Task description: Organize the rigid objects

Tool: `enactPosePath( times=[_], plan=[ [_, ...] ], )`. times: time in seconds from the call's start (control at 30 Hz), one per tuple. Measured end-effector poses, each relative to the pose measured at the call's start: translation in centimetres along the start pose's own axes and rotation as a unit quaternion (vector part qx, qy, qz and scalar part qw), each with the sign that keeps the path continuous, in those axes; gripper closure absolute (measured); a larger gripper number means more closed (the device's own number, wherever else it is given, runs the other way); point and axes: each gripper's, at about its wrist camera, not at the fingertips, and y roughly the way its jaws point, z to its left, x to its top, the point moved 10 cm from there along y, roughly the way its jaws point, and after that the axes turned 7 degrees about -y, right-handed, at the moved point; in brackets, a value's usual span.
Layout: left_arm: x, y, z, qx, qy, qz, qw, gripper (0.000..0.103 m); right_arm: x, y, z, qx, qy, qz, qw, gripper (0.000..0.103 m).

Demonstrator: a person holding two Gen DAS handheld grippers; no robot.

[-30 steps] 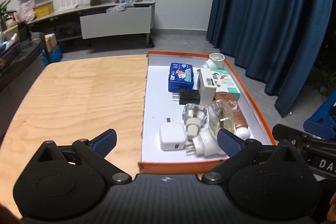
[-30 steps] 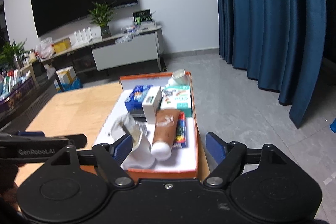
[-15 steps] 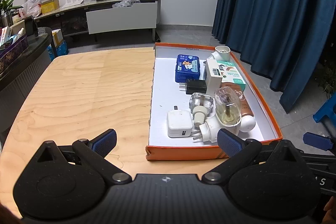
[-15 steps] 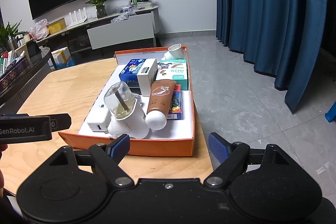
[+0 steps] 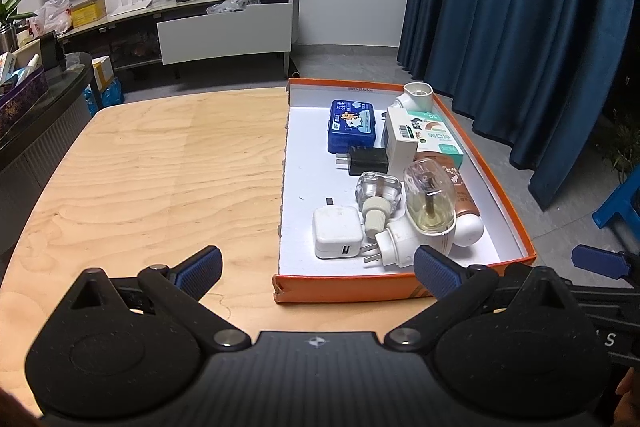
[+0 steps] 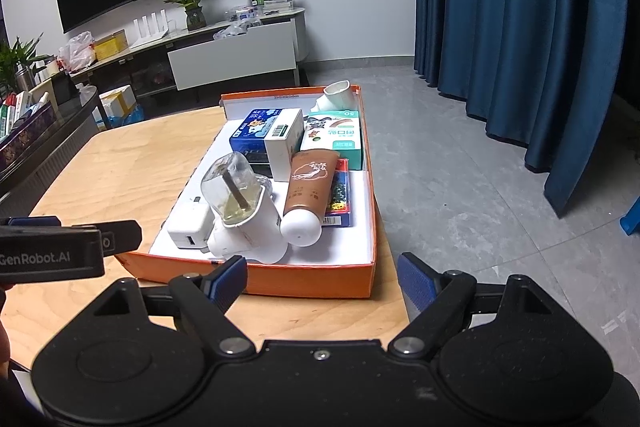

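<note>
Left gripper [image 5: 318, 269]: jaws spread wide, nothing between them, held above the near edge of the wooden worktop [image 5: 160, 167] just short of the orange box [image 5: 344, 293]. The left half of the worktop carries nothing but bare wood.

Orange box: sits on the right half of the worktop, white inside, holding all the task items. At its near left lies a white USB charger [image 5: 338, 233], flat, port facing the near wall. Just right of it, a small clear bottle [image 5: 378, 197] lies on its side with its cream cap toward the camera. Behind these, a black plug adapter [image 5: 366, 160] lies in front of a blue tin [image 5: 352, 125]. Right of the tin, a white carton [image 5: 402, 143] stands on edge, touching a teal-and-white box [image 5: 438, 141]. A white plug-in vaporizer [image 5: 424, 215] with a clear liquid bottle lies at the near right, prongs pointing left, against a brown tube [image 5: 464, 203] with a white cap. A white cup-shaped fitting [image 5: 416, 95] rests in the far right corner.

Right gripper [image 6: 322, 277]: jaws wide apart, empty, hovering before the box's near right corner.
</note>
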Motion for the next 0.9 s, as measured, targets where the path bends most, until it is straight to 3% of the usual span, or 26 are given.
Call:
enactPosePath(
  times=[0.9],
  plan=[
    [-0.11, 0.49, 0.15, 0.002, -0.004, 0.010, 0.9999, 0.000, 0.01, 0.52, -0.26, -0.002, -0.002, 0.004, 1.000, 0.006]
  ],
)
